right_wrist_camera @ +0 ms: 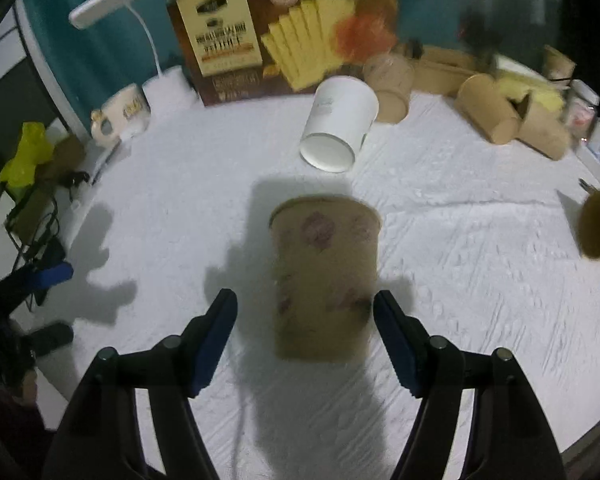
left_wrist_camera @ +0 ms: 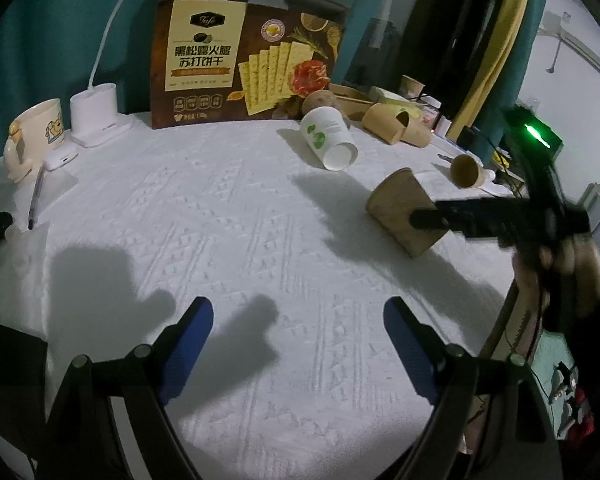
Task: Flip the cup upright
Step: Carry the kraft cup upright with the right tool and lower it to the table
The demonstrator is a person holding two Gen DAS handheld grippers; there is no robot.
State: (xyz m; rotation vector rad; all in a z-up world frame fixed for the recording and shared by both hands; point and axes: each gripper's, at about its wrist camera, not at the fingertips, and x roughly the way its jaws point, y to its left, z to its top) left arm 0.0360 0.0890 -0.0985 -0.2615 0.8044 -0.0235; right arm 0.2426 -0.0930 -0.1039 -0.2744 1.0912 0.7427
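A brown paper cup [right_wrist_camera: 324, 280] sits tilted between my right gripper's [right_wrist_camera: 302, 304] blue pads, its wide rim pointing away from the camera. The right pad [right_wrist_camera: 388, 320] is at the cup's side, while white cloth shows between the left pad [right_wrist_camera: 220, 320] and the cup. In the left wrist view this cup [left_wrist_camera: 396, 208] leans with its rim up and to the left, its lower end at the cloth, and a black finger [left_wrist_camera: 428, 219] crosses it. My left gripper [left_wrist_camera: 300, 308] hangs open over bare cloth, well short of the cup.
A white paper cup [right_wrist_camera: 340, 124] lies on its side behind the brown one. A small brown cup [right_wrist_camera: 598, 226] lies at the right. A cracker box [left_wrist_camera: 248, 56], brown containers [left_wrist_camera: 396, 122], a mug [left_wrist_camera: 36, 136], a lamp base [left_wrist_camera: 94, 114] and a pen [left_wrist_camera: 36, 196] line the back and left.
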